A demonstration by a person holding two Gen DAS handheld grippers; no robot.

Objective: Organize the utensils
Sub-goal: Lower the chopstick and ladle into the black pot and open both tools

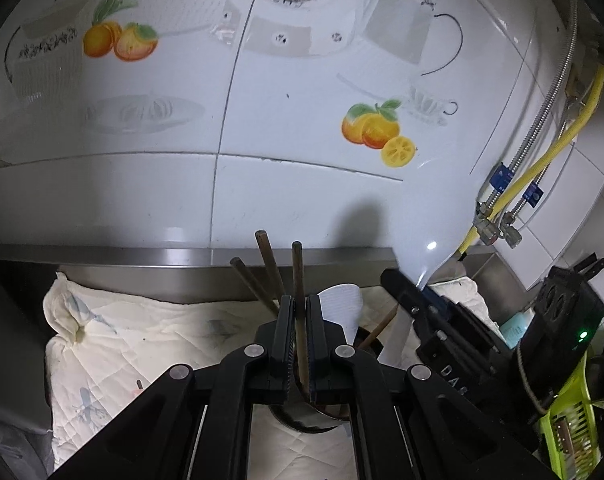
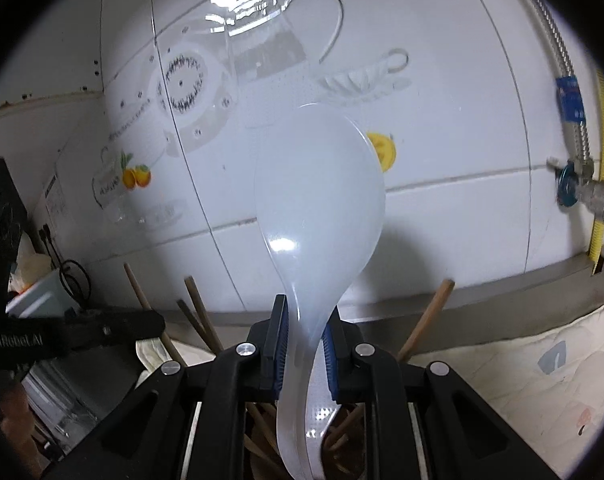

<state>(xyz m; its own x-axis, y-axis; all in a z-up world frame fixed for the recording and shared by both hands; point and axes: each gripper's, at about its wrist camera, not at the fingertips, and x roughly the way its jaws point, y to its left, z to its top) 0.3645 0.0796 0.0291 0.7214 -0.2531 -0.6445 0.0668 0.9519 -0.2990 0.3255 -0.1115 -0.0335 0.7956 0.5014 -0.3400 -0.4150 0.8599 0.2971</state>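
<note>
My left gripper is shut on a brown chopstick that stands upright over a dark utensil holder. Two more chopsticks lean out of the holder behind it, beside a white ribbed utensil end. My right gripper is shut on the neck of a translucent white rice paddle, bowl up, above the same holder with its chopsticks. In the left wrist view the right gripper and the paddle are just to the right. The left gripper shows at left in the right wrist view.
A quilted cream cloth covers the counter in front of a steel ledge and a tiled wall with fruit prints. Yellow hose and metal pipes with valves run down the right wall. A green slicer stands at the right.
</note>
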